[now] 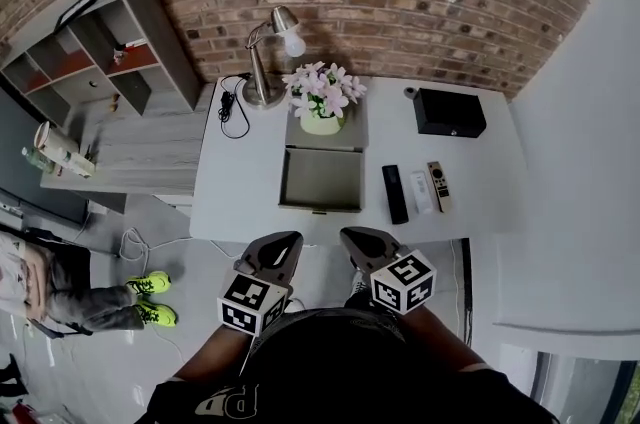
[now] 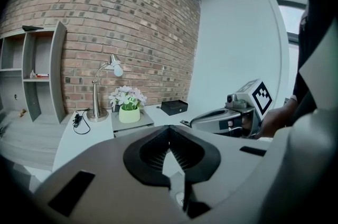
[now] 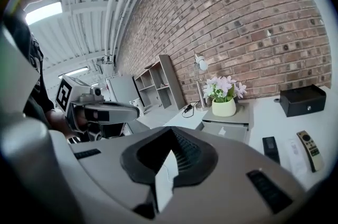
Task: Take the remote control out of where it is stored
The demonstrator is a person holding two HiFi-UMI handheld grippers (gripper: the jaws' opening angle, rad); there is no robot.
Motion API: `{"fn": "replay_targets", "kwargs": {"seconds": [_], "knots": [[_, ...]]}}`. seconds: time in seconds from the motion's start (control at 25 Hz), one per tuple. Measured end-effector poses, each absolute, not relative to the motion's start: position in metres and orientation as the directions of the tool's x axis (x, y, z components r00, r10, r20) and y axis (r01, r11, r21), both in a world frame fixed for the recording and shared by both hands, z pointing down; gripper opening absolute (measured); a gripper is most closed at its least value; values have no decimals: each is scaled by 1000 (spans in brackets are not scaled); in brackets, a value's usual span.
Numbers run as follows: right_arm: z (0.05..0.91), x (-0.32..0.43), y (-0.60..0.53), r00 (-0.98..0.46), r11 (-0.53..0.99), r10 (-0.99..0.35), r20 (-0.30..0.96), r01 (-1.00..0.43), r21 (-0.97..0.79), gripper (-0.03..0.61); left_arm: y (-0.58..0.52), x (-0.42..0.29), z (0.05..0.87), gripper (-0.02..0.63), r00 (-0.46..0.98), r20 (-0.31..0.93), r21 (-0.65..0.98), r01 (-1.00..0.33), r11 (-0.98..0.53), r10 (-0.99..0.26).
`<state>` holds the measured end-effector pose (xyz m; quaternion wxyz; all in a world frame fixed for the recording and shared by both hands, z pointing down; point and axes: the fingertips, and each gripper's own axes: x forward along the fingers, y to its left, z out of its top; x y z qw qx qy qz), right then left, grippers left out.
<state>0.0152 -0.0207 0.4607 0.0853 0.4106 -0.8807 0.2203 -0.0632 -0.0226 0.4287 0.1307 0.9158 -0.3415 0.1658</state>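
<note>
Three remotes lie side by side on the white table [image 1: 245, 182], right of the drawer unit: a black remote [image 1: 395, 193] [image 3: 270, 148], a white one [image 1: 422, 192] and a beige one [image 1: 438, 185] [image 3: 309, 142]. The grey drawer [image 1: 320, 180] [image 3: 227, 130] is pulled open toward me, and its inside looks bare. Both grippers hang in front of the table's near edge, close to my body and apart from everything. My left gripper [image 1: 290, 238] [image 2: 169, 127] is shut with nothing in it. My right gripper [image 1: 350, 234] [image 3: 170, 131] is also shut and holds nothing.
A flower pot [image 1: 322, 117] sits on top of the drawer unit, with a desk lamp [image 1: 265, 62] and its cable to the left. A black box [image 1: 450, 112] stands at the back right. A grey shelf unit [image 1: 100, 52] lines the brick wall. A person's legs in bright shoes [image 1: 150, 297] are on the floor at the left.
</note>
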Motion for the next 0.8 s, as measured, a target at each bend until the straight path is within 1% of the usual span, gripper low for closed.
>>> {"fn": "replay_targets", "kwargs": {"seconds": [0.28,0.56,0.8], "knots": [[461,-6,8,-584,498,-733,348,-810,-310,6,1,-89,431,6,754,386,129,-615,-778,-532],[449,-8,32,-502,419,-802,323,-859,-295,6,23,-106,440,6,789,387,142,-563,-814,-478],[453,-15,53,-468,379,-819,332,-876,-299,6,36,-115,444,6,796,397,140,-544,-827,-456]]}}
